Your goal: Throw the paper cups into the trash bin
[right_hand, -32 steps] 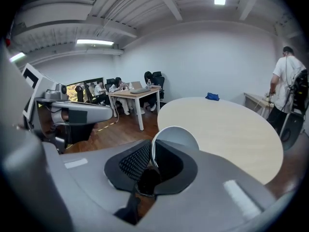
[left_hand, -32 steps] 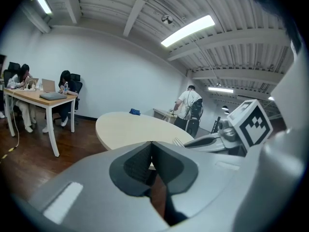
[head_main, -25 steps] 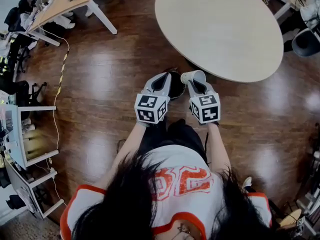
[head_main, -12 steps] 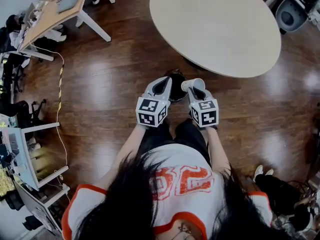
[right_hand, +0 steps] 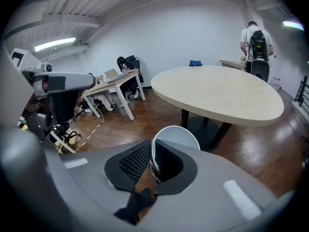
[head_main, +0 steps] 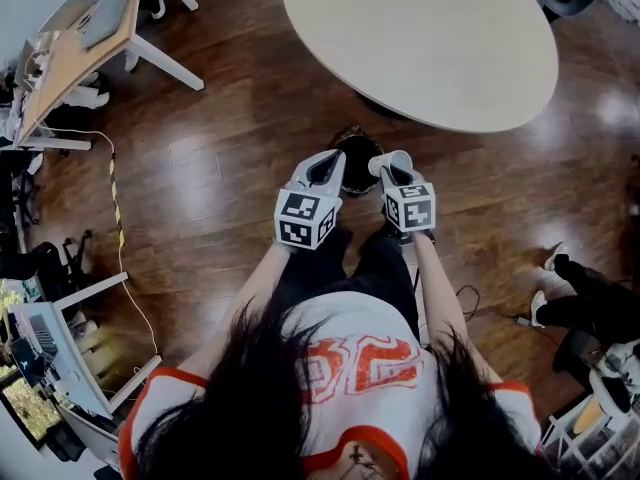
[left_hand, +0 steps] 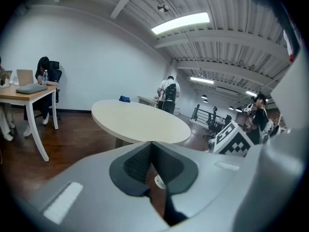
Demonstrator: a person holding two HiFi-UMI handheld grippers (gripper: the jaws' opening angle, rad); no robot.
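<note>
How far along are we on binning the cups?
Done: no cup shows on the round table, but the trash bin is too dark inside to confirm that any landed. In hand: the right claw is shut on the rim of a paper cup, at the bin's edge in the head view; the left claw is shut and empty. Left: drop that cup in.

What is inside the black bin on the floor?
The trash bin looks dark inside; nothing shows. The left gripper and the paper cup in the right gripper cover its sides.
</note>
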